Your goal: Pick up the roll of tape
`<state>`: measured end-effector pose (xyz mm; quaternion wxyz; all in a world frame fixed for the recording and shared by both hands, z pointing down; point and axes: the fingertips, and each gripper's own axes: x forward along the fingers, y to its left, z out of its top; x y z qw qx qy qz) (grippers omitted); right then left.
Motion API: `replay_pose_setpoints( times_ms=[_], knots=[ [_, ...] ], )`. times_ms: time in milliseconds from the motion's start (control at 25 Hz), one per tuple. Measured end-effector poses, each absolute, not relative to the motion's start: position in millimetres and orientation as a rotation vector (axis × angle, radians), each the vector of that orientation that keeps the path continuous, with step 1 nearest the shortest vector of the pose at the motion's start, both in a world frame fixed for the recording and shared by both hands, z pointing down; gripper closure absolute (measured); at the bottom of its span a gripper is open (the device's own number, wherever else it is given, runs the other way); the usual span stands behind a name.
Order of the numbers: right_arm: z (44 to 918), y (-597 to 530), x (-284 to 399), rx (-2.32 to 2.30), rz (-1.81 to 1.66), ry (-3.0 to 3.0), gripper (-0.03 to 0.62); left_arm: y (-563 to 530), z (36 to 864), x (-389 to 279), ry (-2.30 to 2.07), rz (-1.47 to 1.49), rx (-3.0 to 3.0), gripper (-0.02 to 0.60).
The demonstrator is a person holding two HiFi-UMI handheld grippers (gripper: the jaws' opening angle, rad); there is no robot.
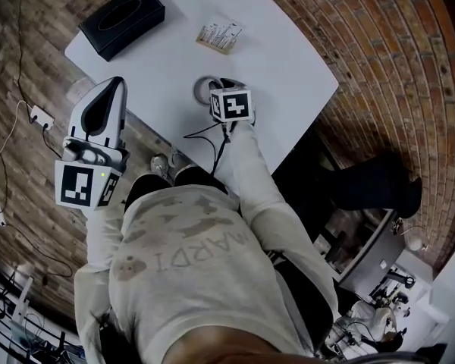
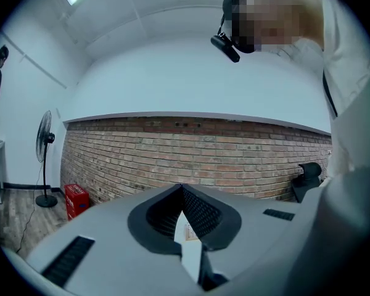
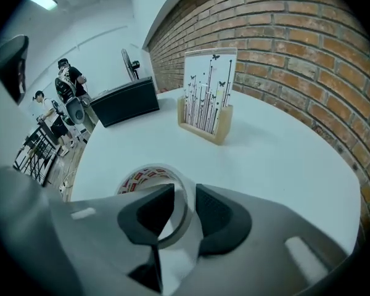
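The roll of clear tape [image 1: 202, 89] [image 3: 149, 176], with red and white print on its core, lies flat on the white table [image 1: 280, 59] near the front edge. My right gripper [image 1: 212, 93] [image 3: 185, 203] points steeply down onto it, open. One pad is inside the ring and the other outside, so the roll's near wall stands between them without being pressed. My left gripper [image 1: 112, 88] [image 2: 180, 190] is held level off the table's left edge. Its fingertips meet and it holds nothing.
A black tissue box [image 1: 121, 20] [image 3: 124, 102] sits at the table's far left. A wooden stand with a printed card [image 1: 220, 36] [image 3: 208, 97] is behind the tape. A brick wall [image 3: 283, 48] runs along the right. Cables and a power strip [image 1: 42, 116] lie on the floor.
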<state>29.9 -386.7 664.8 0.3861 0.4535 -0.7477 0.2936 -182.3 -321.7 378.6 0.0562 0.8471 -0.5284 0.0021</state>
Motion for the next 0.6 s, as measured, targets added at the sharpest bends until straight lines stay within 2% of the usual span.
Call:
replay_pose_setpoints(
  times_ms=[120,280,600],
  knots=[
    [664,-387,29,1.157,0.734,-1.908,0.486,-320,378,-187,-1.623,0.005,2.559,0.577],
    [664,-384,26,1.145,0.714,-1.902,0.536,-316,376,-189,-1.637,0.005,2.558,0.576],
    [648,-371,23,1.214,0.707,-1.963,0.539,-305,365,-193,-1.647,-0.013,2.571,0.577]
  ],
)
